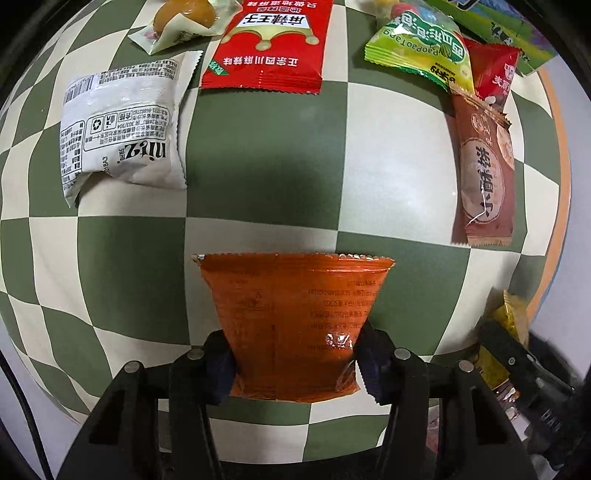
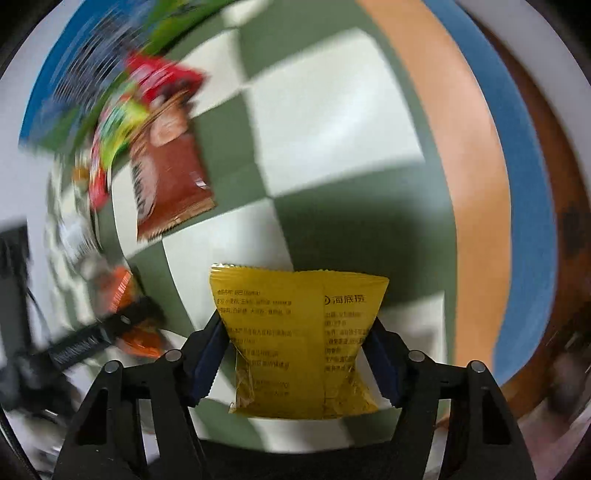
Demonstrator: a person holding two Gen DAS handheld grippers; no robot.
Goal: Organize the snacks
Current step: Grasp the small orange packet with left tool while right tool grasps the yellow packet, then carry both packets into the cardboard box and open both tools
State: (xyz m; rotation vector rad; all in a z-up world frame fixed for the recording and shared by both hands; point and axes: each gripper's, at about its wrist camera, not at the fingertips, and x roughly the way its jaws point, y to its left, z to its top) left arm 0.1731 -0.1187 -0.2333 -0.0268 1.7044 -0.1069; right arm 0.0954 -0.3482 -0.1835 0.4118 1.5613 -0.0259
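Note:
My left gripper [image 1: 295, 365] is shut on an orange snack packet [image 1: 291, 317] and holds it above the green-and-cream checkered cloth [image 1: 258, 147]. My right gripper [image 2: 299, 369] is shut on a yellow snack packet [image 2: 295, 343], held above the cloth [image 2: 325, 122] near its right edge. The right gripper with the yellow packet [image 1: 506, 332] shows at the lower right of the left wrist view. The left gripper with the orange packet [image 2: 125, 291] shows blurred at the left of the right wrist view.
On the cloth lie a white packet [image 1: 122, 129], a red packet [image 1: 273, 44], a wrapped yellow pastry [image 1: 184, 18], a green packet [image 1: 421, 48], a small red packet [image 1: 495, 70] and a brown packet [image 1: 484, 173]. An orange and blue border [image 2: 476, 147] edges the cloth.

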